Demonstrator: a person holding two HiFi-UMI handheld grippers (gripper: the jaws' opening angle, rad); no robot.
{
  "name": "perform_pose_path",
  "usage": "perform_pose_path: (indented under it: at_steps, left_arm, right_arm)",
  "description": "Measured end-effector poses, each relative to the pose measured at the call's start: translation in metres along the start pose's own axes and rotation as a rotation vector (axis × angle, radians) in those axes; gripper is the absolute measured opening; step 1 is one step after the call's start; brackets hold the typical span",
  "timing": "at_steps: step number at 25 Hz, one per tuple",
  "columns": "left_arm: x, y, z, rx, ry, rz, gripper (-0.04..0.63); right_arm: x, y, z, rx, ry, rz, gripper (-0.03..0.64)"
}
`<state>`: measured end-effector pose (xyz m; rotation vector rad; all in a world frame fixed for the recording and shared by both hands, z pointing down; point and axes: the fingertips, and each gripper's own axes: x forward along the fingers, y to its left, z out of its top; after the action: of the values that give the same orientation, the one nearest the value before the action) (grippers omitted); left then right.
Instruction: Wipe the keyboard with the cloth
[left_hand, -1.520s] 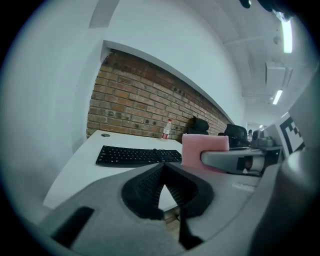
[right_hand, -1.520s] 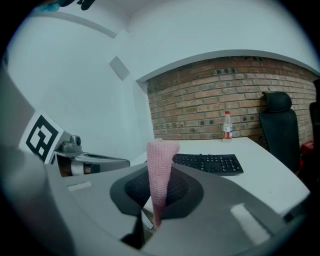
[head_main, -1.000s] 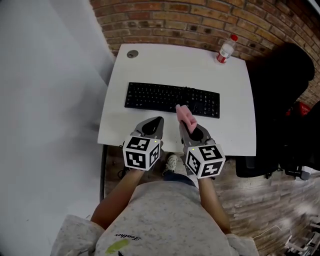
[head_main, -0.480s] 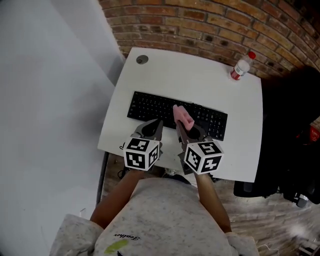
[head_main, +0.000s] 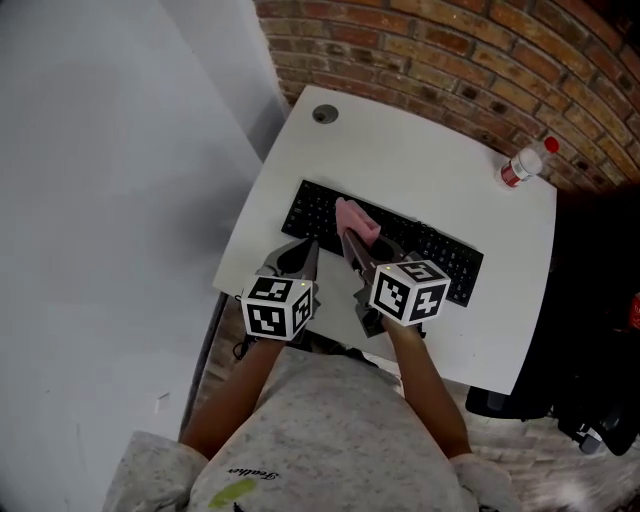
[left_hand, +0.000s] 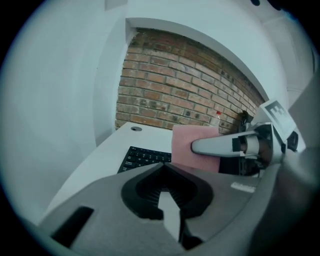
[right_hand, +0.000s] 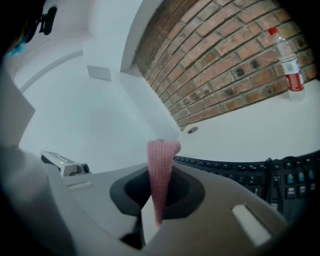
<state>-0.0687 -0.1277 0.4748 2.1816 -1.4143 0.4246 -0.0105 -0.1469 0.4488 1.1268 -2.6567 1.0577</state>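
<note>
I count two grippers in my hands: my left gripper (head_main: 303, 247) at lower centre and my right gripper (head_main: 349, 240) just right of it; two marker cubes, the left cube (head_main: 275, 307) and the right cube (head_main: 408, 290), one per gripper; one pink cloth (head_main: 356, 219) at mid-frame; one black keyboard (head_main: 445, 258); one white desk (head_main: 420, 150); one plastic bottle (head_main: 524, 164) at the upper right; one round grommet (head_main: 324, 114) towards the upper middle.

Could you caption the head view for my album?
Right gripper holds a pink cloth at a black keyboard; left gripper shut and empty beside it.
</note>
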Motion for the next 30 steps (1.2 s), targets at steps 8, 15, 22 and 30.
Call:
perform_pose_path:
  at_steps: [8,15,22,30]
  left_arm:
    - [0.010,0.052,0.015,0.008,0.005,-0.004,-0.008]
    - [0.023,0.092,0.019,-0.015,0.030,-0.037,-0.006]
    - [0.032,0.116,0.025,-0.027,0.043,-0.074,-0.006]
    - [0.041,0.122,0.032,-0.026,0.048,-0.122,-0.006]
  right_arm:
    - [0.062,0.016,0.006,0.119,0.031,0.048,0.020]
    - [0.108,0.014,0.006,0.209,0.085,0.018,0.021]
    - [0.144,0.017,0.010,0.311,0.081,0.046,0.021]
    - [0.159,-0.005,-0.001,0.386,0.114,-0.057,0.015]
